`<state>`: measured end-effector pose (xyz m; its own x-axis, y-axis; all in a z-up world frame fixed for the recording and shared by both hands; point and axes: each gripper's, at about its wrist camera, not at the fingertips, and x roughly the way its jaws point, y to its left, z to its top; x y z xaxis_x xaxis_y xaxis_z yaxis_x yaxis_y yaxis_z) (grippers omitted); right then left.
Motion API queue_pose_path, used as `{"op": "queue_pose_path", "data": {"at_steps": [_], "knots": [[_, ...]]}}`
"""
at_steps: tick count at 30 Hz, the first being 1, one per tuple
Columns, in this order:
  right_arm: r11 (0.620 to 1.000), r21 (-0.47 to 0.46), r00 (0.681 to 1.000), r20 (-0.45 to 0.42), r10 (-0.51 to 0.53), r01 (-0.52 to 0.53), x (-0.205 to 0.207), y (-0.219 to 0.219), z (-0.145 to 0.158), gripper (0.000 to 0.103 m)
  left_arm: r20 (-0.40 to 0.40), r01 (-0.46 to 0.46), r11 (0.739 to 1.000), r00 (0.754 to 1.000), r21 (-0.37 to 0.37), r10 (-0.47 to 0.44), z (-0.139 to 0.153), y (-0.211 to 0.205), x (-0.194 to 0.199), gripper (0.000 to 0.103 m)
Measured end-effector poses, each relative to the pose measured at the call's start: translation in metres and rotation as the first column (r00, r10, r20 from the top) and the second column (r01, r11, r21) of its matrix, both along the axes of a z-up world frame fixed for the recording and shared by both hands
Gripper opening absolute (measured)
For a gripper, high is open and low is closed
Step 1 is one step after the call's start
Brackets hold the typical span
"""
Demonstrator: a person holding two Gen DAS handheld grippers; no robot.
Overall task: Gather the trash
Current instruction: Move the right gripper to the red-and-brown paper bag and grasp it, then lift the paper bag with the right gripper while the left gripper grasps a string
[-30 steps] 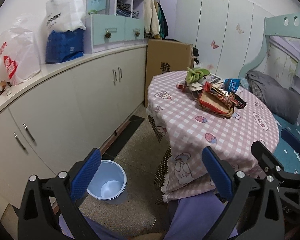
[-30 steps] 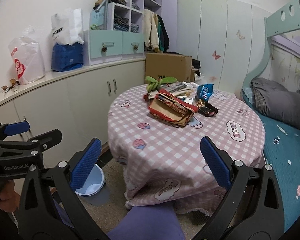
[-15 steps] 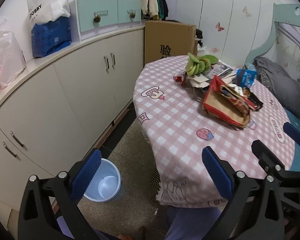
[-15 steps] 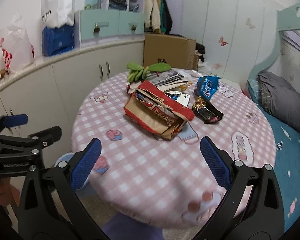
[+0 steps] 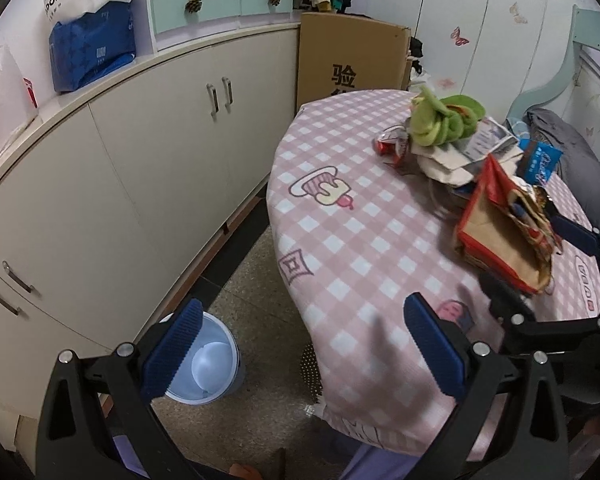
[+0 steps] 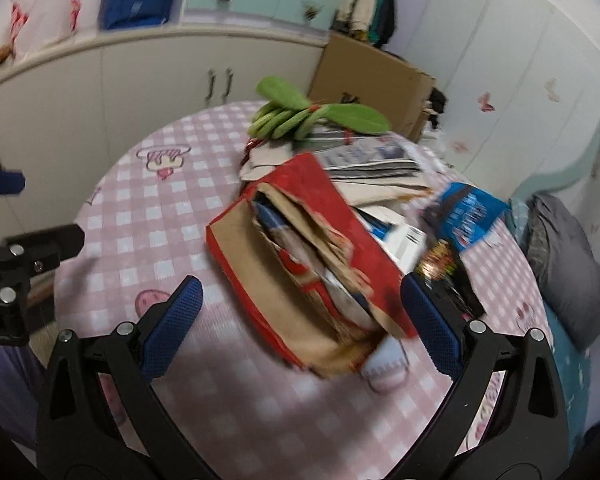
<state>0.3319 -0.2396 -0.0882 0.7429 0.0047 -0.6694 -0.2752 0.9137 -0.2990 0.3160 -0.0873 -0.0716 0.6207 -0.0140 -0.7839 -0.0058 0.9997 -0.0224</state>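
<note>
Red paper bag (image 6: 308, 264) now nearer right gripper (image 6: 300, 320); both grippers' jaws apart, left gripper (image 5: 300, 348) over checked tablecloth (image 5: 340, 240) edge; bin (image 5: 204, 364) lower left.

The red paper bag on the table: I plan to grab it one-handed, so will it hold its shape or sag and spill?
The red paper bag looks crumpled and torn at its mouth, so it will probably flex. It lies on its side, stuffed with wrappers, so some may slide out if tilted. It is likely light.
</note>
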Motion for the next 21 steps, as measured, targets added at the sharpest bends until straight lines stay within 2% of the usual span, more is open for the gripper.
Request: {"op": "queue_pose_path", "data": {"at_steps": [2, 5, 6, 7, 15, 21], "knots": [[0.999, -0.032, 1.000, -0.001, 0.003, -0.003, 0.007, 0.004, -0.002, 0.097, -0.007, -0.004, 1.000, 1.000, -0.005, 0.004, -0.001, 0.001, 0.005, 0.099], [1.000, -0.023, 1.000, -0.014, 0.008, -0.008, 0.017, 0.004, -0.003, 0.095, -0.013, -0.011, 1.000, 1.000, -0.009, 0.010, -0.003, 0.004, 0.010, 0.099], [1.000, -0.017, 1.000, -0.016, 0.003, -0.003, 0.018, 0.003, -0.004, 0.082, -0.014, -0.012, 1.000, 1.000, -0.006, 0.011, -0.003, 0.004, 0.011, 0.099], [1.000, -0.003, 1.000, -0.018, 0.004, -0.004, 0.017, 0.002, -0.002, 0.080, -0.015, -0.012, 1.000, 1.000, -0.004, 0.011, -0.002, 0.004, 0.012, 0.099], [0.992, 0.117, 0.999, -0.026, -0.048, 0.051, 0.003, -0.021, 0.017, 0.078, 0.007, 0.003, 1.000, 1.000, -0.005, -0.003, 0.009, 0.000, 0.011, 0.099], [0.977, 0.181, 0.993, 0.008, -0.118, 0.115, -0.019, -0.053, 0.034, 0.078, 0.044, 0.077, 0.997, 0.996, -0.011, -0.077, 0.025, -0.024, 0.006, 0.099]]}}
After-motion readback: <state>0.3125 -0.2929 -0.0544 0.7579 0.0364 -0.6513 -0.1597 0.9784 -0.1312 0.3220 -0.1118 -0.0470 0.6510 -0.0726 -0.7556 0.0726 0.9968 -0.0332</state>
